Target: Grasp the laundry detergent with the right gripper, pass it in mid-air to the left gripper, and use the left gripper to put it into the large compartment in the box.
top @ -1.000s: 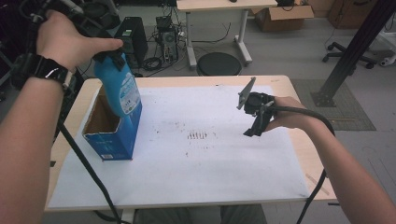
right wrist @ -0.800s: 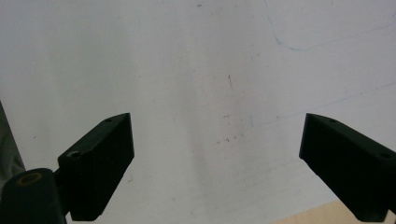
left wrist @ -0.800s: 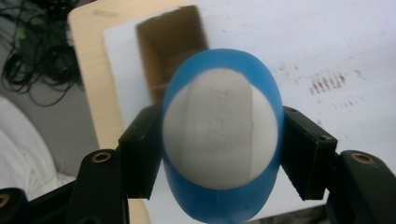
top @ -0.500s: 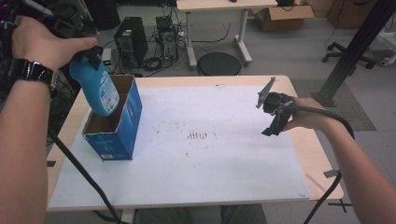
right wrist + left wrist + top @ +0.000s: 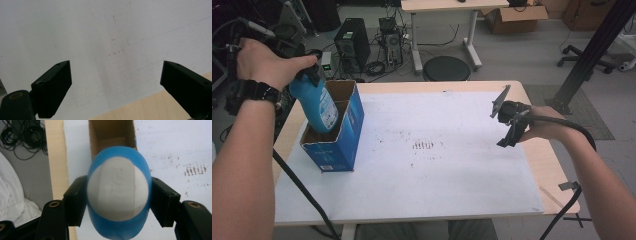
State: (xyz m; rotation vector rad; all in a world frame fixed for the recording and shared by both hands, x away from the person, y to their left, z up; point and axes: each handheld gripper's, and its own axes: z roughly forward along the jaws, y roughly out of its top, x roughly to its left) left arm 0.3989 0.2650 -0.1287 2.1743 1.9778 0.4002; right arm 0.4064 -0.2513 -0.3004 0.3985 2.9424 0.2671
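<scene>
At the table's left edge the left gripper (image 5: pixel 309 70) is clamped on a blue bottle (image 5: pixel 317 102), its black jaws pressing the bottle's two sides. The bottle tilts, its lower end already down inside the open top of a blue box (image 5: pixel 337 142), its upper end up at the hand. The box stands upright on the white sheet (image 5: pixel 437 185) that covers the table (image 5: pixel 557 170), close to the sheet's left border. In the left gripper view the bottle (image 5: pixel 118 195) sits between the jaws, with the box's brown inside (image 5: pixel 112 135) just beyond it. Faint dark marks dot the middle of the sheet. Over at the right, the right gripper (image 5: pixel 507 122) hangs above the sheet's right border, well apart from the box. Its jaws stand wide apart with nothing between them.
</scene>
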